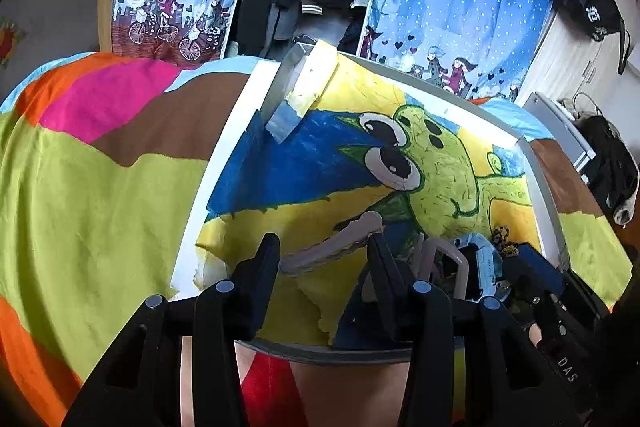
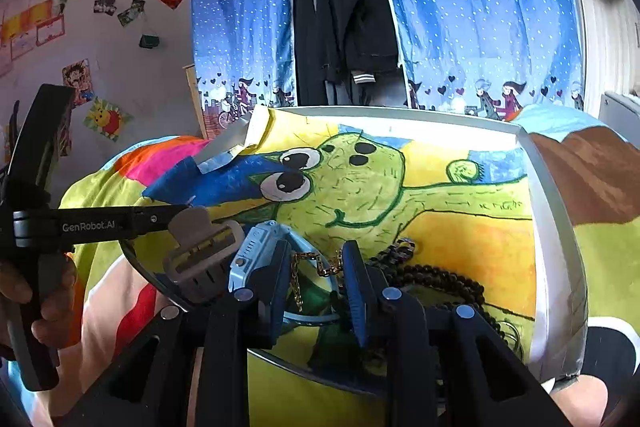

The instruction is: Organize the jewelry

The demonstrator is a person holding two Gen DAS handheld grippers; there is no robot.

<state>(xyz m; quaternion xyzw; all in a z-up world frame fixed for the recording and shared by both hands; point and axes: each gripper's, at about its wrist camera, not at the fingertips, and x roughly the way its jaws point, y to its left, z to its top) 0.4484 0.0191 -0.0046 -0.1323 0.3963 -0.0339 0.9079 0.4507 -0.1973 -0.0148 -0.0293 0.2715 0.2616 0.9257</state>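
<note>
At the near edge of the painted tray (image 2: 556, 227) on the bed: right claw (image 2: 316, 267) spread, straddling the gold chain (image 2: 298, 279), not pinching yet; dark beads (image 2: 440, 279) just beside. Left claw (image 1: 324, 259) spread around the hair clip (image 1: 340, 239). Looks like the pick-up step; next: close squarely on the chain, lift without snagging the beads

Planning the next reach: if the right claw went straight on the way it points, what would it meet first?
Most likely the gold chain, draped between the right claw fingers, which stand open. Beyond it lies the painted drawing lining the white tray. Depth is hard to judge in this fisheye view.
</note>
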